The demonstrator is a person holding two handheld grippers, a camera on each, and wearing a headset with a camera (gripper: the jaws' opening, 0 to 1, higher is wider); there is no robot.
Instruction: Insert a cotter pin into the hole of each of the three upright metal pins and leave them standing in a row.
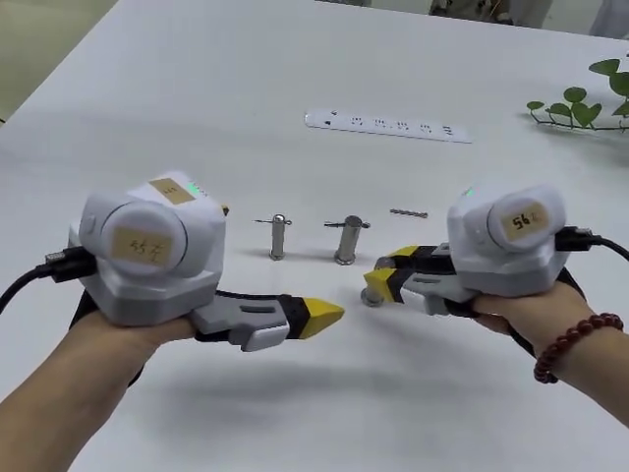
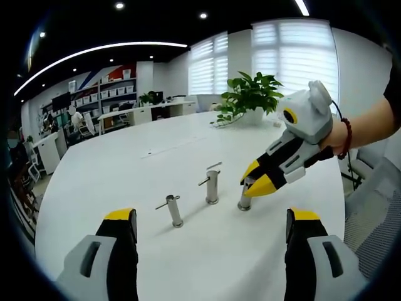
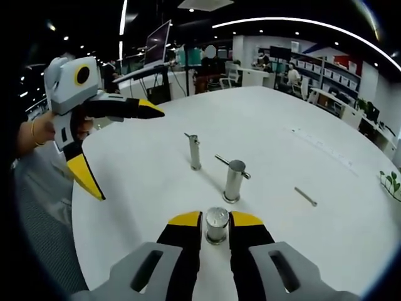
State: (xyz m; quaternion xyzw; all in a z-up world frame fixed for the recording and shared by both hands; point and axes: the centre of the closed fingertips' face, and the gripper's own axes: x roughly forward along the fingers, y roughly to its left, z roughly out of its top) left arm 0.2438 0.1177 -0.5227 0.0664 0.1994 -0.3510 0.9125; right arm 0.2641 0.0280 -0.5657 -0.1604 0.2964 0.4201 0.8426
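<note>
Left gripper (image 2: 210, 219) jaws wide over open white tabletop (image 2: 188, 263); right gripper (image 3: 216, 219) jaws clasp bare steel pin (image 3: 217, 233). Two cotter-pinned steel pins (image 3: 195, 152) (image 3: 234, 180) beyond; loose cotter pin (image 3: 306, 196) well apart.

A white power strip (image 1: 387, 125) lay flat on the white table (image 1: 197, 88), well beyond the left tongs (image 2: 211, 219) and the right tongs (image 1: 385, 275). A leafy green plant (image 1: 585, 103) sat at the table's far edge, beyond the right tongs. Past the left tongs stood window blinds (image 2: 294, 50) and office shelves (image 2: 106, 94); past the right tongs, a monitor (image 3: 156, 41).
</note>
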